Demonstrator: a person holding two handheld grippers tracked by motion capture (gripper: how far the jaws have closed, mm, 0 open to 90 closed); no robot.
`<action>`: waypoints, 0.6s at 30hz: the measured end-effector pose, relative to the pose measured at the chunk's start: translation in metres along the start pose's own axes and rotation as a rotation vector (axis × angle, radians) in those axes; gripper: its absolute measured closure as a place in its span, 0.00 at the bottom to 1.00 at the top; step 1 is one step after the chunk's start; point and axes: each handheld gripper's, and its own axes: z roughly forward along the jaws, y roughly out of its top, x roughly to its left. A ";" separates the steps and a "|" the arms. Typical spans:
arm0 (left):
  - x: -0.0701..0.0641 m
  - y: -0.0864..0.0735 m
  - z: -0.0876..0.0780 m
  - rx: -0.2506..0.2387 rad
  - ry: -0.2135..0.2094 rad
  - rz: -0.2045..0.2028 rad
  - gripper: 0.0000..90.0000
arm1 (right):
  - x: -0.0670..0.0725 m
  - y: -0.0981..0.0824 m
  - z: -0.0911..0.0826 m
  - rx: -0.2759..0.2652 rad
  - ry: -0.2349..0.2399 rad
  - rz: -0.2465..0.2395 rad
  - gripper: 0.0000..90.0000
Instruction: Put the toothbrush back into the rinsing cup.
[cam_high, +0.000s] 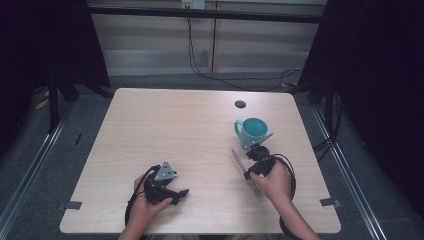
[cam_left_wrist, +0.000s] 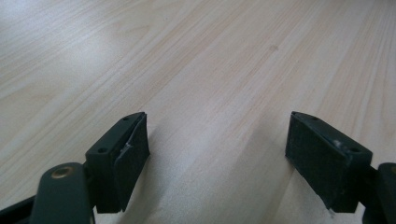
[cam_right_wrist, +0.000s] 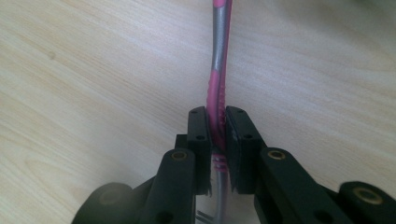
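Observation:
A pink and silver toothbrush (cam_high: 239, 161) lies on the wooden table (cam_high: 165, 130), just in front of a teal mug (cam_high: 251, 132). My right gripper (cam_high: 256, 169) is shut on the toothbrush; in the right gripper view the jaws press on both sides of the pink handle (cam_right_wrist: 217, 100), which runs away from them over the wood. The bristle end (cam_high: 256, 191) pokes out behind the hand. My left gripper (cam_high: 176, 194) rests low over the table's front left, open, and its pads (cam_left_wrist: 135, 149) stand wide apart over bare wood.
The mug stands upright at the right of the table, its handle to the left. A round cable hole (cam_high: 240, 104) sits behind it. Dark frames and cables flank the table on the floor.

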 end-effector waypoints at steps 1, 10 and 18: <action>0.000 0.000 0.000 0.001 0.000 -0.001 0.23 | -0.001 0.000 -0.002 -0.001 0.003 -0.007 0.91; 0.003 0.003 0.002 0.008 -0.015 0.013 0.22 | -0.004 0.003 -0.016 -0.030 0.024 -0.021 0.91; 0.007 0.008 0.002 0.048 -0.005 0.004 0.21 | -0.003 0.006 -0.024 -0.045 0.032 -0.048 0.91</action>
